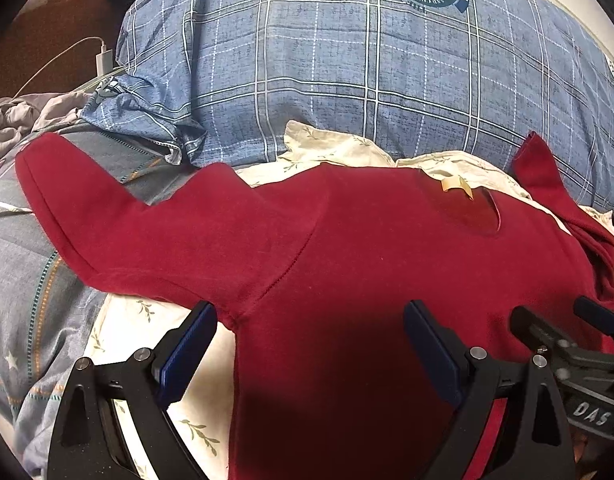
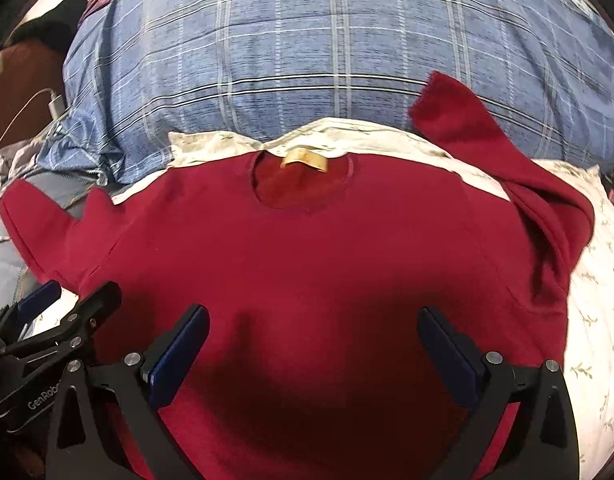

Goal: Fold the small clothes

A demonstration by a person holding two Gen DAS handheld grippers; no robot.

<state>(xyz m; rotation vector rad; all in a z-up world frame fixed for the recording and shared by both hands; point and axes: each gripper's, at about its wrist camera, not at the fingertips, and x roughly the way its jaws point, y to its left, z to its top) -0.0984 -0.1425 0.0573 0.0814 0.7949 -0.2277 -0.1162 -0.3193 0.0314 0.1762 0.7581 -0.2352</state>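
Observation:
A dark red long-sleeved sweater (image 1: 347,240) lies spread flat on a cream floral cloth, collar away from me, with a tan label (image 2: 305,159) inside the neck. Its left sleeve (image 1: 79,208) stretches out left; its right sleeve (image 2: 503,160) bends up onto the plaid bedding. My left gripper (image 1: 309,320) is open and empty, hovering over the sweater's left side near the armpit. My right gripper (image 2: 313,324) is open and empty over the sweater's lower middle. Each gripper shows in the other's view: the right one (image 1: 555,320) and the left one (image 2: 75,296).
A big blue plaid duvet (image 1: 347,64) bulges behind the sweater. The cream floral cloth (image 2: 603,272) shows around it. Grey star-patterned bedding (image 1: 19,288) lies on the left. A white charger with cable (image 1: 105,58) sits at the far left by a brown headboard.

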